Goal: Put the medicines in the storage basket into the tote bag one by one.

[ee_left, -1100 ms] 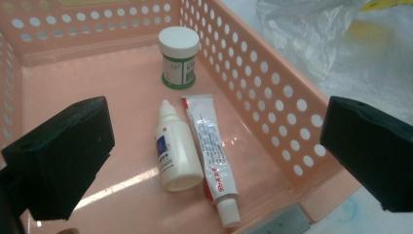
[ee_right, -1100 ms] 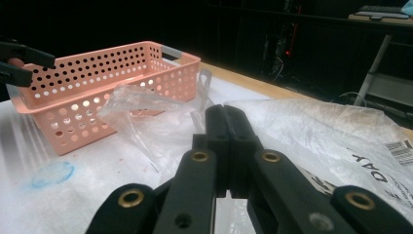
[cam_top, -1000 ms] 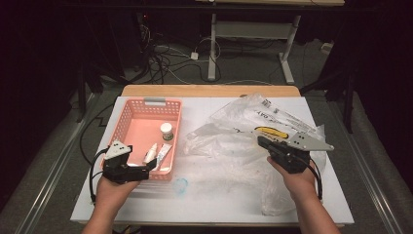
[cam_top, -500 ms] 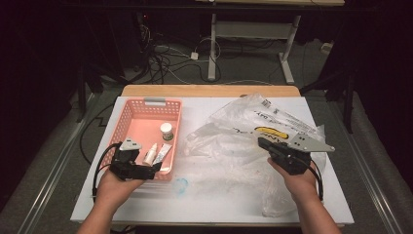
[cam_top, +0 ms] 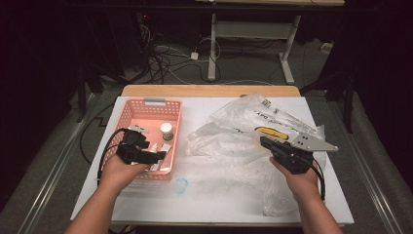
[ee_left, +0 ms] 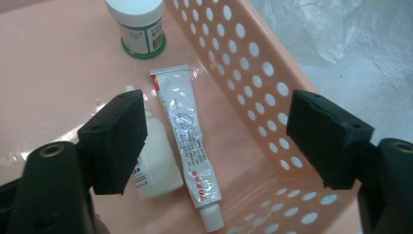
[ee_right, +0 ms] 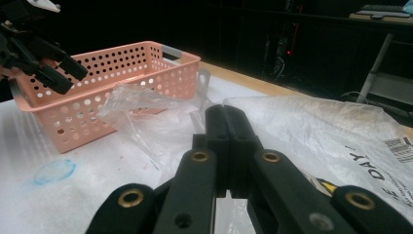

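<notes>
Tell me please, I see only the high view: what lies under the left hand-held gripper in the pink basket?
Observer: In the left gripper view, a white tube with red print lies flat on the basket floor, cap toward the camera, between the open jaws of the left hand-held gripper.
Operator: Is something beside the tube?
Observer: Yes, a small white bottle lies next to it, partly behind one jaw. A white-capped jar with a green base stands farther off.
Operator: And the right hand-held gripper, open or closed?
Observer: The right gripper view shows the right hand-held gripper with jaws pressed together, over the clear plastic bag.
</notes>
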Motion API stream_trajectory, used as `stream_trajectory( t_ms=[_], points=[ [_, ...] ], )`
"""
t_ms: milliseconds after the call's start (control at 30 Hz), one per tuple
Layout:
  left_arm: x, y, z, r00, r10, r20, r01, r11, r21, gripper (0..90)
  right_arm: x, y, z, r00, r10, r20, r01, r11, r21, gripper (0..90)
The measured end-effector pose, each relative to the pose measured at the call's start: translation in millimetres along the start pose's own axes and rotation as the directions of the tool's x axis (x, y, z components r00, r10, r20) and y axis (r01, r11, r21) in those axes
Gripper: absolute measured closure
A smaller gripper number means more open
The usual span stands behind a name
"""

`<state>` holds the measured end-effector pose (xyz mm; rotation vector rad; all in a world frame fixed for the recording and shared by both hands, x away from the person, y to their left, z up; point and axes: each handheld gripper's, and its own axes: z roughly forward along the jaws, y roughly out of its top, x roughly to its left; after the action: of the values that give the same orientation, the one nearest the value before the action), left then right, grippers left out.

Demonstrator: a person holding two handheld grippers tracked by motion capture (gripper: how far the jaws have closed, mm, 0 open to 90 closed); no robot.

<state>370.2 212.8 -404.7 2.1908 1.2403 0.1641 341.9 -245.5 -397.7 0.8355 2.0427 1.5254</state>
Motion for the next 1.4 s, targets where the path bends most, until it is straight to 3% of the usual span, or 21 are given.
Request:
stream_trajectory(
  t_ms=[100, 233, 367, 500, 700, 833, 1100, 1400],
  points=[
    [3.7, 6.1, 5.2, 0.9999, -0.010, 0.011, 0.010, 0.9991, 0.042, 27.2, 0.3, 0.7, -0.3, 1.0000, 0.010, 0.001, -0.010, 1.000, -0.004, 90.0],
    [8.2, 14.4, 15.3, 1.0000, -0.009, 0.004, 0.008, 0.9921, 0.125, 33.2, 0.9, 1.2, -0.4, 1.0000, -0.001, -0.001, 0.001, 1.000, -0.004, 90.0],
    [9.2, 22.9, 26.7, 1.0000, 0.003, -0.002, -0.002, 0.9804, 0.197, 36.7, 0.9, 1.5, -1.0, 1.0000, 0.000, 0.002, 0.000, 1.000, -0.006, 90.0],
    [9.8, 28.7, 37.6, 0.9996, 0.020, -0.021, -0.014, 0.9618, 0.274, 40.1, -0.6, 1.5, -2.2, 1.0000, 0.001, 0.001, -0.001, 1.000, -0.009, 90.0],
    [10.3, 34.6, 48.6, 0.9994, 0.000, -0.033, 0.011, 0.9460, 0.324, 43.7, -0.6, 1.7, -2.5, 1.0000, 0.001, 0.005, -0.001, 1.000, -0.010, 90.0],
    [11.2, 36.3, 55.2, 0.9991, -0.002, -0.043, 0.018, 0.9311, 0.364, 44.5, -0.5, 2.4, -2.9, 1.0000, -0.002, 0.003, 0.002, 1.000, -0.013, 90.0],
    [11.7, 37.0, 63.9, 0.9982, -0.014, -0.058, 0.036, 0.9111, 0.411, 48.5, -0.4, 2.8, -3.7, 1.0000, -0.002, 0.005, 0.002, 1.000, -0.014, 90.0],
    [9.9, 37.9, 74.2, 0.9961, 0.005, -0.088, 0.039, 0.8677, 0.495, 53.0, 0.0, 3.1, -3.9, 1.0000, -0.004, 0.008, 0.004, 1.000, -0.015, 90.0]
  ],
)
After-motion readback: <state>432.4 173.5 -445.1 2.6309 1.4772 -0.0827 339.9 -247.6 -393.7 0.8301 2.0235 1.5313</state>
